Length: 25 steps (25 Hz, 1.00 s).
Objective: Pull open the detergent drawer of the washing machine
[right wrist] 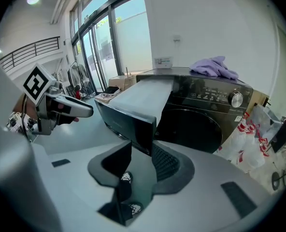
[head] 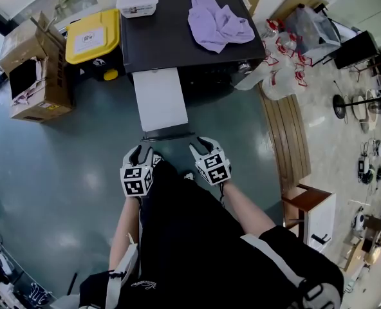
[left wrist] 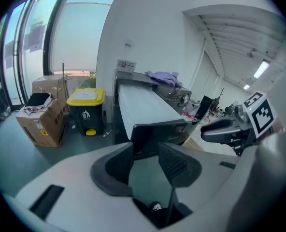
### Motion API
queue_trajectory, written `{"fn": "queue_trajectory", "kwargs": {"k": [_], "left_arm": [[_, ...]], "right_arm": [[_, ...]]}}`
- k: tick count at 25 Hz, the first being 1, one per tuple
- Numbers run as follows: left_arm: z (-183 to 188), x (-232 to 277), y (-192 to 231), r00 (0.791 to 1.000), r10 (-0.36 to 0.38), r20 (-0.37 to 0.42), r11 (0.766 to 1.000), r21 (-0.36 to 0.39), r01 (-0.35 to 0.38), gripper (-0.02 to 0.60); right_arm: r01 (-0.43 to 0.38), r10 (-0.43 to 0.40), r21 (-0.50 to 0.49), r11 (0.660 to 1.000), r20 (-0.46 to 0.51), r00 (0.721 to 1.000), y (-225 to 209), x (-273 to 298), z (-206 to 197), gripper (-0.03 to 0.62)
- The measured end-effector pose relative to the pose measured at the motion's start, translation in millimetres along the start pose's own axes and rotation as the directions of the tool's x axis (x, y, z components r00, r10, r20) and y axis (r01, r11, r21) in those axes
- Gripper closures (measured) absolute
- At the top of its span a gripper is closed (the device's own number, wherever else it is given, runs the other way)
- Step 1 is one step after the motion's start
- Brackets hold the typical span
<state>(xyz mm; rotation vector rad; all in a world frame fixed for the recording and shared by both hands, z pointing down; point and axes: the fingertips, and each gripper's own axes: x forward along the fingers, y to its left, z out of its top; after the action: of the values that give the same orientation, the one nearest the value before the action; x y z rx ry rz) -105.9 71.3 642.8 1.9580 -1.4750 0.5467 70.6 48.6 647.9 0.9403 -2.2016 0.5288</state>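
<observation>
The dark washing machine [head: 171,37] stands ahead with its long white detergent drawer [head: 159,98] drawn far out toward me. The drawer's dark front panel [head: 168,134] is at its near end. My left gripper [head: 145,150] is at the panel's left end and my right gripper [head: 202,143] at its right end. In the left gripper view the panel [left wrist: 157,134] lies just beyond the gripper [left wrist: 145,161], whose pads stand apart and press on nothing. In the right gripper view the panel's end [right wrist: 133,127] reaches between the jaws of the gripper [right wrist: 140,161], with a gap at the pads.
A purple cloth [head: 216,21] and a white box [head: 138,4] lie on the machine's top. A yellow-lidded bin [head: 92,36] and cardboard boxes [head: 33,69] stand to its left. Plastic bags [head: 280,69] and a wooden bench [head: 287,134] are to its right.
</observation>
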Motion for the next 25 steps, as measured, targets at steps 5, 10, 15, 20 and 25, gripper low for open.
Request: {"fn": "queue_trajectory", "kwargs": {"k": [5,10,15,20,25], "left_arm": [[-6,-9,-10,1.0,-0.024,-0.009,1.0,-0.014,0.023,0.414],[12,-21,-15,1.0,-0.019,0.02,1.0,-0.018,0.019,0.416],[47,-27,-20,0.996,-0.014,0.086,1.0,0.007,0.013,0.427],[80,-26,-29,0.991,0.003,0.132,1.0,0.024,-0.006,0.528],[105,-26,-39,0.99,-0.003,0.139,1.0,0.023,0.0,0.555]], "right_arm": [[0.006,-0.006,-0.018,1.0,0.015,1.0,1,-16,-3,0.456],[0.016,-0.014,-0.027,1.0,0.055,0.998,-4,-31,16,0.47],[0.021,-0.014,-0.059,0.998,0.116,0.993,-1,-30,49,0.524],[0.004,0.007,-0.088,0.996,0.132,0.991,13,-25,80,0.585],[-0.035,0.049,-0.104,0.994,0.138,0.989,31,-18,103,0.585]]}}
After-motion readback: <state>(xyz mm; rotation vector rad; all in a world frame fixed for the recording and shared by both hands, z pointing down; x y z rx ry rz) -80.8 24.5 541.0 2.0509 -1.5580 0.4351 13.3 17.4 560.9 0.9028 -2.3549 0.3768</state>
